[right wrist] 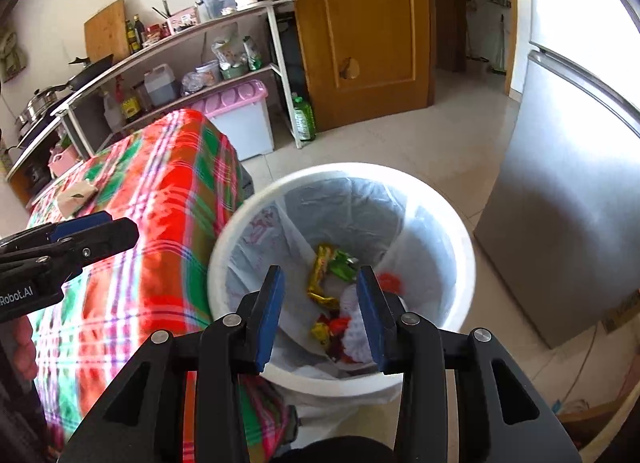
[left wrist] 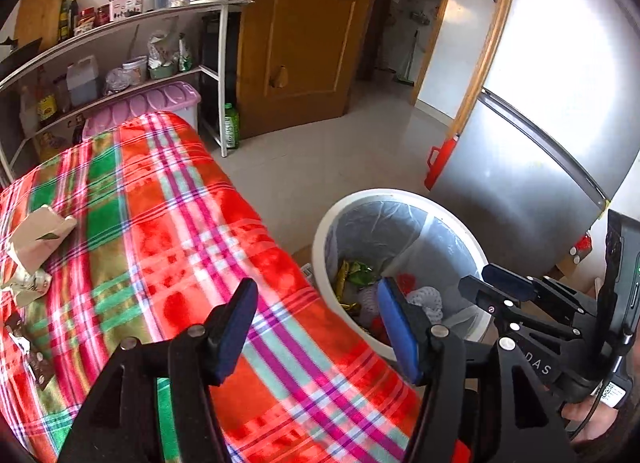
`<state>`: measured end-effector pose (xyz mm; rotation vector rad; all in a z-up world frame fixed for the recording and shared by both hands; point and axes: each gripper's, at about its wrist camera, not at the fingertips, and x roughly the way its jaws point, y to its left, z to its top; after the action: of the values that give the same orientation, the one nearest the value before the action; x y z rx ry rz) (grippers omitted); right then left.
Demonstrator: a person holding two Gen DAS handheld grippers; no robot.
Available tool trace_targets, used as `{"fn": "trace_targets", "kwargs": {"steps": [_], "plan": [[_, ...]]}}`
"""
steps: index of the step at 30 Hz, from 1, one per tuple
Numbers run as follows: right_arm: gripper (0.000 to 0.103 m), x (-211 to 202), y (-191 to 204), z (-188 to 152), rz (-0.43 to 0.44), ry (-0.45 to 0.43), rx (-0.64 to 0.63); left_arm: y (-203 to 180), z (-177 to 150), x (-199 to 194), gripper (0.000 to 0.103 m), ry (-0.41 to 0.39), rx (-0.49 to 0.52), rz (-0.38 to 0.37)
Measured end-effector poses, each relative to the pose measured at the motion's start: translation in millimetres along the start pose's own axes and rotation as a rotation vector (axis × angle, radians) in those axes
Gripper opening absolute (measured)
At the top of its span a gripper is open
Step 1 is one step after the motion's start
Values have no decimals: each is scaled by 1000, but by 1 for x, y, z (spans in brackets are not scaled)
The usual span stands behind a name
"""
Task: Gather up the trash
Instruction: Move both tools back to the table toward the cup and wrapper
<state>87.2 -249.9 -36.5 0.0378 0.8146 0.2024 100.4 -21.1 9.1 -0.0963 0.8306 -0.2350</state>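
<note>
Beside the plaid fleece-covered table (left wrist: 168, 231), a round white plastic bin w/ clear liner (right wrist: 460, 247) is seen; crinkly foil wrappers (right wrist: 322, 279) lie inside. Left gripper (left wrist: 316, 327) & right gripper (right wrist: 320, 307) are spread, nothing held.

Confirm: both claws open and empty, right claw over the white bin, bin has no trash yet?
Not quite. The white bin already holds wrappers, seen in the right wrist view. Right claw and left claw are open and empty.
</note>
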Motion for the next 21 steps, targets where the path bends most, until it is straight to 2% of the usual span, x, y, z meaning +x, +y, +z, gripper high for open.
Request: {"fn": "trace_targets", "kwargs": {"steps": [7,21], "plan": [[39,-9,48,12,80,-53,-57,59,-14,-33,67,-44,-101,77],[39,10,163,21,246,-46,-209,173,-54,-98,71,-114,-243,304]]}}
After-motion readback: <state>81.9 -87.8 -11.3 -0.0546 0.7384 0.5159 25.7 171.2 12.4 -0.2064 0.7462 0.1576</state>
